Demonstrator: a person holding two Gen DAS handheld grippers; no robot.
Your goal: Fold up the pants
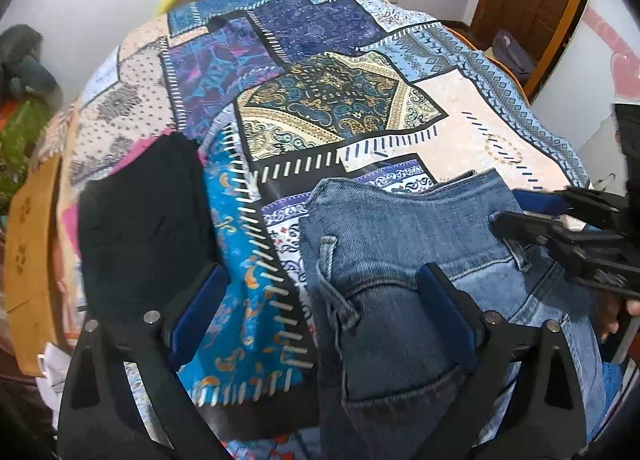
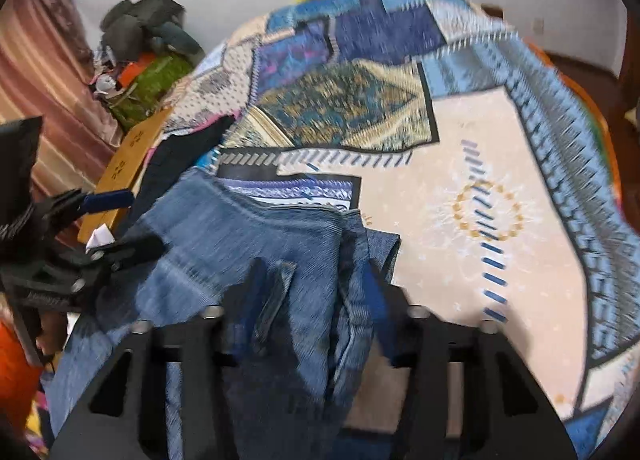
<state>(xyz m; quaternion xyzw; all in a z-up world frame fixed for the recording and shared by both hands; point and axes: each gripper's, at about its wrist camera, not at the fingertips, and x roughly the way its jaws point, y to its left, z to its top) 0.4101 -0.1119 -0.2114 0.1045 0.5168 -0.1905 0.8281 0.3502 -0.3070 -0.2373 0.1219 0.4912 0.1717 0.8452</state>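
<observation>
Blue jeans (image 1: 400, 228) lie crumpled at the near side of a bed covered by a patchwork cloth (image 1: 328, 100). My left gripper (image 1: 322, 296) stands wide open over their left edge; a belt loop and drawstring lie between its fingers, and the pads touch nothing. In the right wrist view the jeans (image 2: 260, 228) bunch up between the fingers of my right gripper (image 2: 312, 292), which is shut on a gathered fold near the waistband. The right gripper (image 1: 508, 208) also shows at the right edge of the left wrist view, and the left gripper (image 2: 128, 222) at the left of the right wrist view.
A black garment (image 1: 140, 220) lies on the cloth left of the jeans. A tan board (image 1: 28, 240) runs along the bed's left edge. A pile of dark clothes and bags (image 2: 148, 20) sits by the wall, and a wooden door (image 1: 532, 0) stands at the far right.
</observation>
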